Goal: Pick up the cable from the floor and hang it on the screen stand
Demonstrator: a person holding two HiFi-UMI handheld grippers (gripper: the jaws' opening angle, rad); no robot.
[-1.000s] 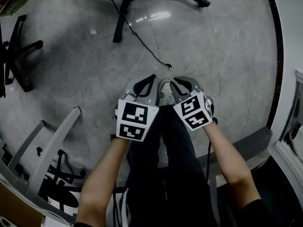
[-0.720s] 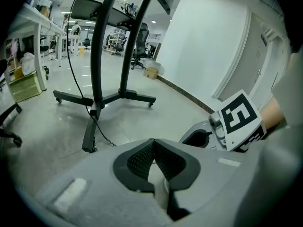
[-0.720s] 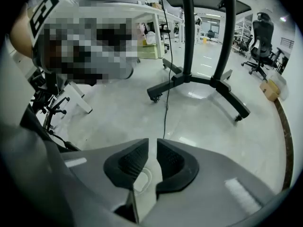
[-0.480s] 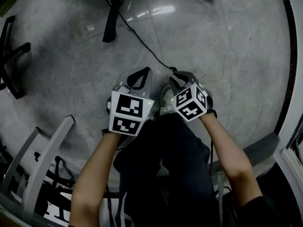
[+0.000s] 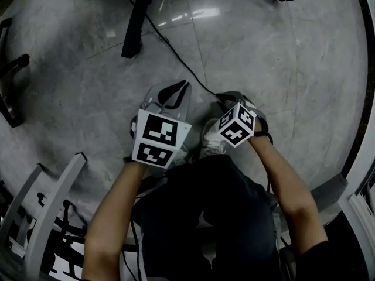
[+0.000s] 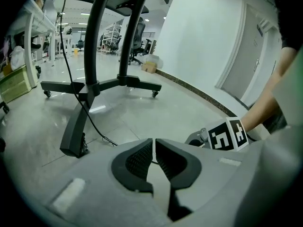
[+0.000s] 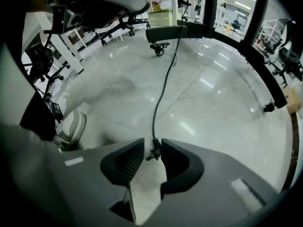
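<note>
Grey polished floor [image 5: 281, 63]. The black cable [image 7: 154, 117] lies on it, its plug end between the right tongs [image 7: 152, 143], whose jaws have just been opening wide, not yet gripping. The left tongs [image 6: 154, 143], just opening a crack, are empty. Lifting it and hanging it on the screen stand [image 6: 90, 86] both remain.

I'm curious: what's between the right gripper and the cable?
Nothing: right gripper view shows the cable end between the right gripper's jaws, which have just been opening.

Forearms stretched down; left gripper [image 6: 154, 148] jaws just opening to slit, empty; right gripper [image 7: 152, 149] jaws opening around cable end [image 7: 153, 129]
</note>
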